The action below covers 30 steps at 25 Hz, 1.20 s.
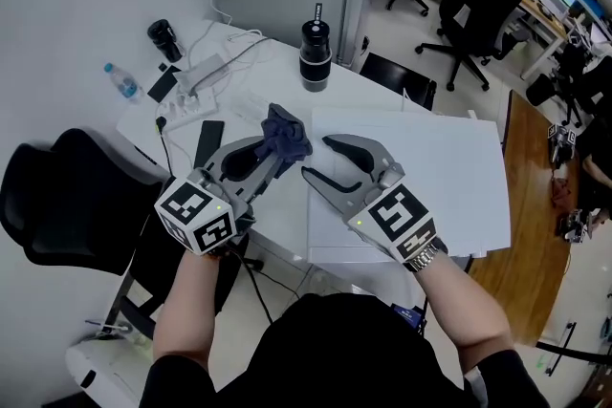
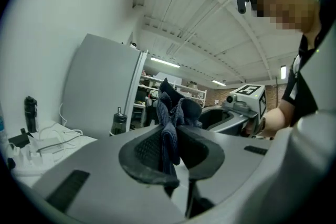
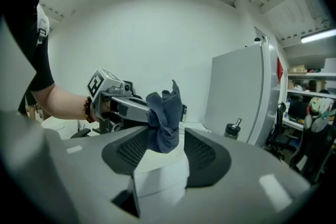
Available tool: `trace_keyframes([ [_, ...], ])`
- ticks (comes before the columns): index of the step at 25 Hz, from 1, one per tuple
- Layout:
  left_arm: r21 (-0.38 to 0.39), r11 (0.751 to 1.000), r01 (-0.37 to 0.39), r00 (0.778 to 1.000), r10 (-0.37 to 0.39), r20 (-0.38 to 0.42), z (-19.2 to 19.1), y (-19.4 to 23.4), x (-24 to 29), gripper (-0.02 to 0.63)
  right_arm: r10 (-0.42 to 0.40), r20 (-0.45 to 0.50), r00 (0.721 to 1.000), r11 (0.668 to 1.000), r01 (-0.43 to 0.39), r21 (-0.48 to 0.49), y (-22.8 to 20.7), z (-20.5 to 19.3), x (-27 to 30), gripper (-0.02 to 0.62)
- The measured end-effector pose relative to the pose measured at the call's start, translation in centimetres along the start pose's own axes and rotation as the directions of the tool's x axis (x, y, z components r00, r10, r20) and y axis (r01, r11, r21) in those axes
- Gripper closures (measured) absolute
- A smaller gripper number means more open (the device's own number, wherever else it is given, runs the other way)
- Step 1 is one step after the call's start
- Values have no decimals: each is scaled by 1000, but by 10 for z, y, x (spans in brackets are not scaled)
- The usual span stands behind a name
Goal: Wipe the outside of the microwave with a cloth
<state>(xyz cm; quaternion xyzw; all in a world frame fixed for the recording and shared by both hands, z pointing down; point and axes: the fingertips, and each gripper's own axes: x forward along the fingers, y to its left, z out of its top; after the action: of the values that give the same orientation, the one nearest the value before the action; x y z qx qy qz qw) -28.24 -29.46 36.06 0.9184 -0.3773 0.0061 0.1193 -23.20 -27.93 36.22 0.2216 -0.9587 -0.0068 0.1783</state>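
Our left gripper [image 1: 269, 152] is clamped on the dark blue cloth [image 1: 287, 133], which is bunched between its pads and sticks up past the jaw tips as a crumpled tuft; the left gripper view shows one fold pinched deep in the jaws with loose ends above. Our right gripper [image 1: 316, 158] stands with its jaws wide apart and grips nothing; in its own view the cloth [image 3: 163, 119] sits in line with the gap, but neither pad presses on it. Both grippers hang just over the near left corner of the white box we take for the microwave [image 1: 421, 169], on the white table [image 1: 268, 62]; the cloth is not yet on any of its faces. As we judge it, wiping has not begun and the job now is to ready the cloth. We want a soft wad ahead of the jaw tips so that fabric, not hard plastic, meets the casing; the free right gripper could tease the tuft forward or steady the box. We should then lay the wad flat on the top panel and draw it in long overlapping strokes.
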Motion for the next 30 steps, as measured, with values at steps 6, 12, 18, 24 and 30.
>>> trace_keyframes([
  [6,-38,984,172,985,-172,4,5,-36,-12,540,94,-8,996,994,-94,-55,27,4,3,365],
  [12,-58,974,218,975,-220,-13,3,-50,-17,534,82,-4,997,989,-82,-119,39,9,2,437],
  [18,-14,991,133,991,-134,-22,0,-43,-22,494,20,-37,999,999,-22,-35,30,-3,0,489],
  [24,93,995,-28,1000,29,-6,-2,-26,-31,482,-54,-164,985,995,66,70,14,-35,-1,503],
  [30,150,988,-40,999,36,30,2,-39,-27,534,-118,-268,956,989,137,53,6,-55,0,508],
])
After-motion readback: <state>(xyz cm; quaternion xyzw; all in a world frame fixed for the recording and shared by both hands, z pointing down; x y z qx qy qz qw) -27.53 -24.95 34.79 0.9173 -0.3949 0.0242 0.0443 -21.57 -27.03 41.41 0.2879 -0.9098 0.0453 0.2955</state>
